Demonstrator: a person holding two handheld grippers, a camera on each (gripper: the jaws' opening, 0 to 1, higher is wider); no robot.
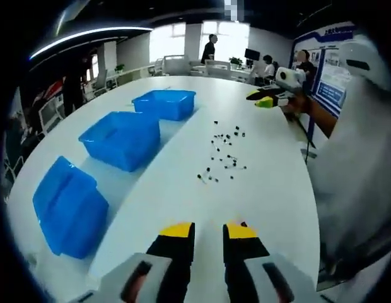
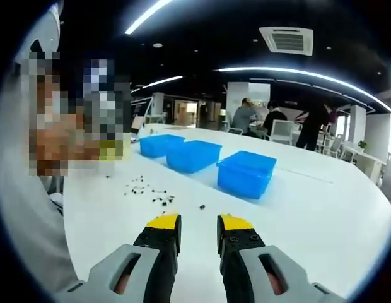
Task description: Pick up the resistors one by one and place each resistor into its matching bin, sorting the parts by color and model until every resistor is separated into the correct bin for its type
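Several small dark resistors (image 1: 224, 151) lie scattered on the white table (image 1: 183, 189), well ahead of my left gripper (image 1: 209, 235), which is open with nothing between its yellow-tipped jaws. Three blue bins stand in a row to the left: far (image 1: 165, 103), middle (image 1: 123, 139), near (image 1: 69, 205). The right gripper (image 1: 270, 98) hangs above the table's far right side. In the right gripper view, my right gripper (image 2: 198, 227) is open and holds nothing above the table (image 2: 296, 214). The resistors (image 2: 148, 189) lie ahead to its left, and the bins (image 2: 159, 145) (image 2: 194, 154) (image 2: 247, 172) stand beyond them.
A person's white sleeve (image 1: 353, 164) fills the right side of the left gripper view. Several people (image 2: 271, 120) and chairs (image 1: 176, 64) are beyond the table's far edge. Bare tabletop stretches between the resistors and my jaws.
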